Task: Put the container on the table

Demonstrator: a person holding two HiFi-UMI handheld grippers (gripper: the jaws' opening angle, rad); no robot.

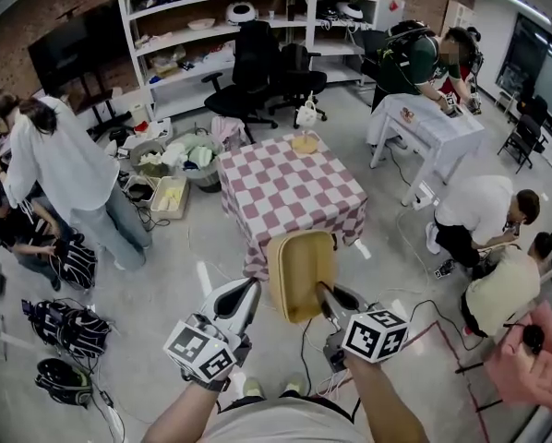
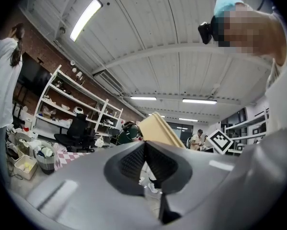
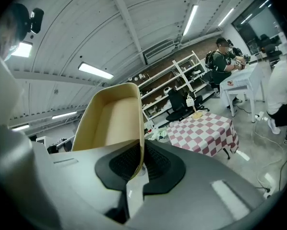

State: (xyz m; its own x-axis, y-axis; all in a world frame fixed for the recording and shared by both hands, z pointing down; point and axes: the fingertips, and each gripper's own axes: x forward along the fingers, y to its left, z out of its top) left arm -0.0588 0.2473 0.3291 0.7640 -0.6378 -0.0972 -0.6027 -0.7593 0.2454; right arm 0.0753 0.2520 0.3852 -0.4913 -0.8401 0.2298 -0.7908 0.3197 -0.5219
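A tan, rounded-rectangular plastic container (image 1: 299, 273) hangs in the air in front of me, tilted on edge. My right gripper (image 1: 324, 291) is shut on its lower right rim; in the right gripper view the thin wall (image 3: 139, 150) runs between the jaws and the hollow inside of the container (image 3: 113, 119) faces the camera. My left gripper (image 1: 250, 289) is beside the container's left edge, shut with nothing in it (image 2: 144, 163); the container (image 2: 158, 130) shows just beyond it. The table with the pink-and-white checked cloth (image 1: 290, 197) stands a little ahead on the floor.
A small yellowish thing (image 1: 305, 144) lies at the checked table's far edge. Baskets and tubs (image 1: 179, 160) sit left of it, black office chairs (image 1: 258, 63) and white shelves (image 1: 221, 26) behind. People stand or crouch at left and right, near a white table (image 1: 433, 123). Bags (image 1: 64, 326) and cables lie on the floor.
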